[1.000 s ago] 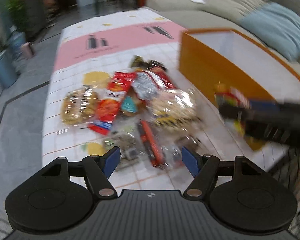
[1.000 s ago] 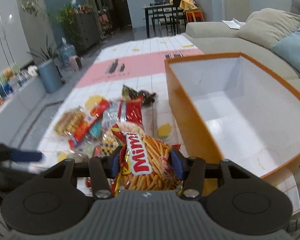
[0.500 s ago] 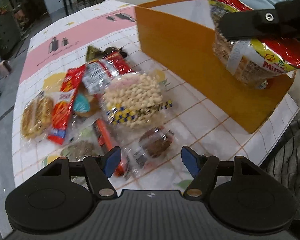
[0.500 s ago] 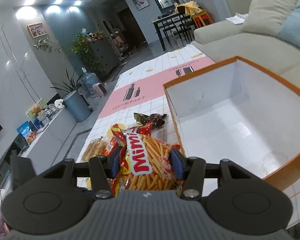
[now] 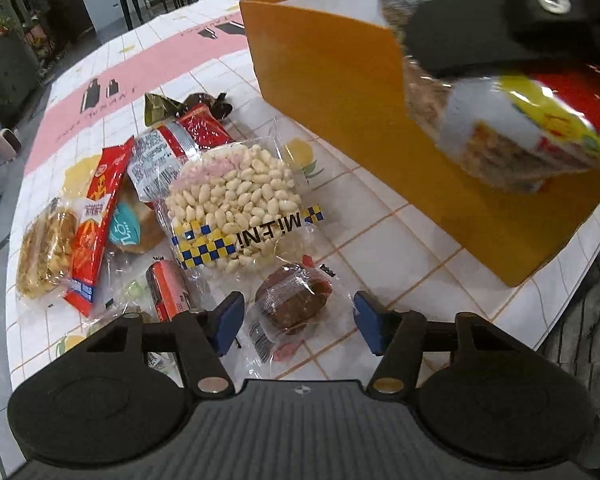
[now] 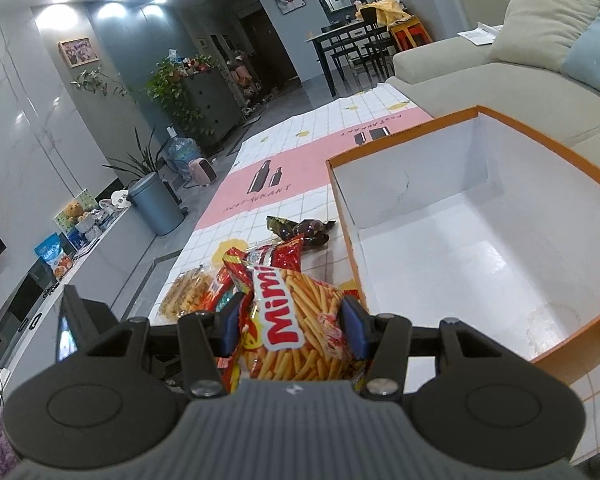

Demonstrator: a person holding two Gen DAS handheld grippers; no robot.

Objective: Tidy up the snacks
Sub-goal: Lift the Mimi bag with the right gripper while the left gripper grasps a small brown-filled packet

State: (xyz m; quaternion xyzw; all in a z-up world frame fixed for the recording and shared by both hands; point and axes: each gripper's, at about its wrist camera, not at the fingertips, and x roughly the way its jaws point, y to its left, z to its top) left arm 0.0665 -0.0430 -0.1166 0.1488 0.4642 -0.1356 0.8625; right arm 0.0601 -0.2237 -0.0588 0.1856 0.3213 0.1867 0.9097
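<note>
A wrapped brown cake (image 5: 294, 300) lies on the tablecloth between the blue pads of my left gripper (image 5: 298, 318), whose jaws are closing and stand clear of the wrapper. Beyond it lie a clear bag of puffed white snacks (image 5: 236, 200), a red sausage stick (image 5: 168, 288) and several other packets. My right gripper (image 6: 292, 326) is shut on a red Mimi bag of stick snacks (image 6: 296, 320), held in the air by the near left corner of the orange box (image 6: 480, 240). In the left wrist view that bag (image 5: 508, 132) hangs in front of the box's orange wall (image 5: 340, 72).
The box has a bare white inside and stands on the right side of the checked tablecloth (image 5: 380, 248). A beige sofa (image 6: 480, 76) with cushions runs behind it. A bin (image 6: 156, 208), plants and a low cabinet line the left side of the room.
My left gripper has come down and nearer over the pile, its pads now either side of the brown cake and closer together. The right gripper has lifted the Mimi bag beside the box.
</note>
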